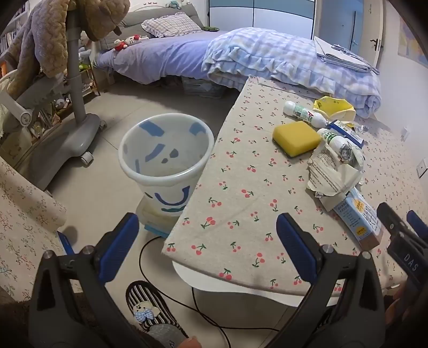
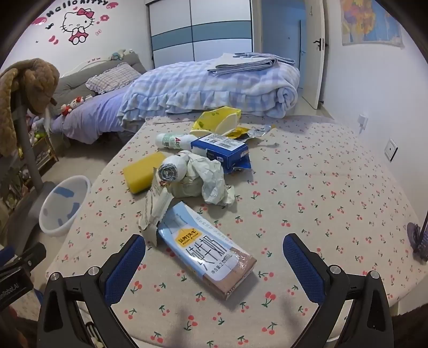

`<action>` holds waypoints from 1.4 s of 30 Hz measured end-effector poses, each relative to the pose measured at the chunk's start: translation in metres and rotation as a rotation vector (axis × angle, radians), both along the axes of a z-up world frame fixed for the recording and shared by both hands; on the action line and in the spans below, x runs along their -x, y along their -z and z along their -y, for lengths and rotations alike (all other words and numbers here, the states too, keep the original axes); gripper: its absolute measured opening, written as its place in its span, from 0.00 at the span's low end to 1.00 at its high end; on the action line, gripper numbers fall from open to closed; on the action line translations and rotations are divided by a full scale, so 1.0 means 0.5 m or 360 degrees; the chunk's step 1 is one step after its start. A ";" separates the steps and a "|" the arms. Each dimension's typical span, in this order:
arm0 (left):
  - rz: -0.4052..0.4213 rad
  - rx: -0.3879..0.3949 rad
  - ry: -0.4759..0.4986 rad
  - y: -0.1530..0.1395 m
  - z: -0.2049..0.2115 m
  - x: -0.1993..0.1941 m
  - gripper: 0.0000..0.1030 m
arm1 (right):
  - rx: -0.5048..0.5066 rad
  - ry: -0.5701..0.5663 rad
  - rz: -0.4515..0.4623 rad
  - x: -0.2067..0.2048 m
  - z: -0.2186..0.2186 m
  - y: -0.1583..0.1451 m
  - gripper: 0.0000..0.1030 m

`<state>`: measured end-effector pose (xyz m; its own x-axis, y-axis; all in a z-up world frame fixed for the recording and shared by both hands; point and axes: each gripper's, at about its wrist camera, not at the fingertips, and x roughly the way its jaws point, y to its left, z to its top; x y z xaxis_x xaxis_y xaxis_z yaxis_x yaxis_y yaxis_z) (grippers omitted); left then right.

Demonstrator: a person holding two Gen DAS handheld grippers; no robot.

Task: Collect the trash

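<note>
R gripper [image 2: 214, 257] wide – over milk carton [image 2: 206, 251] | L gripper [image 1: 207, 241] wide – near bin [image 1: 165, 163]

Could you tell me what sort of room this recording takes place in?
Most likely a child's bedroom at home. A bed with a ruffled checked blanket stands behind the cherry-print table, a Hello Kitty decal decorates the wall, and a wardrobe stands beside the door.

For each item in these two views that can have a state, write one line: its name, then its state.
Left gripper: open, empty.
Right gripper: open, empty.
Trash bin: upright on the floor, looks empty.
Milk carton: lying flat on the table.
Crumpled paper: crushed.
Blue box: lying on its side.
Door: open.
</note>
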<state>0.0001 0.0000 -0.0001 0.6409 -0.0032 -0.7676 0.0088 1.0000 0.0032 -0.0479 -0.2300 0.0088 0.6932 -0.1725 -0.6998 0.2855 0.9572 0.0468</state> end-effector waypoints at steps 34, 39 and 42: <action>-0.0001 0.0004 0.0006 -0.003 0.013 0.002 0.99 | -0.0049 -0.0046 -0.0033 -0.001 -0.007 0.013 1.00; -0.0001 0.0004 0.0006 -0.003 0.012 0.001 0.99 | -0.0048 -0.0048 -0.0033 -0.001 -0.008 0.014 1.00; 0.0000 0.0003 0.0007 -0.004 0.012 0.001 0.99 | -0.0050 -0.0047 -0.0032 -0.002 -0.008 0.014 1.00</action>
<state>-0.0003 -0.0060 0.0016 0.6408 -0.0073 -0.7676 0.0130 0.9999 0.0013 -0.0471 -0.2261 0.0020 0.6832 -0.1300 -0.7185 0.2582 0.9635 0.0712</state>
